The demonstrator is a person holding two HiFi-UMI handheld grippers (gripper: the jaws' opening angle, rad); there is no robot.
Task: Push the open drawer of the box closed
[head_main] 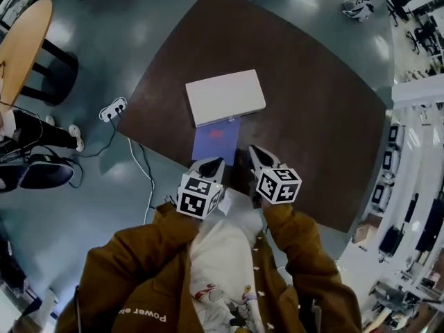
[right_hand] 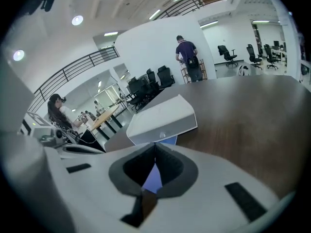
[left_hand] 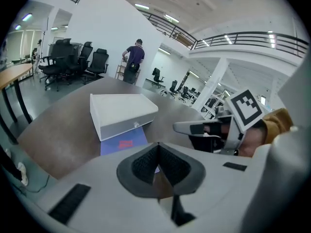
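My left gripper (head_main: 215,164) and right gripper (head_main: 255,152), side by side and tilted down, jaws together on nothing, point at the box (head_main: 225,97) on the table (head_main: 312,103), its drawer (left_hand: 127,126) flush, apart from both

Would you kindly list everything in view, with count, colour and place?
Table: one, dark brown, centre.
Box: one, white, on the table.
Sheet: one, purple with red mark, on the table at the box's near side.
Power strip: one, white, floor left of table.
Round table: one, light wood, far left.
Jacket: one, brown, bottom.
Left tongs: one, pale grey, shut, empty, near the sheet.
Right tongs: one, pale grey, shut, empty, beside the left.
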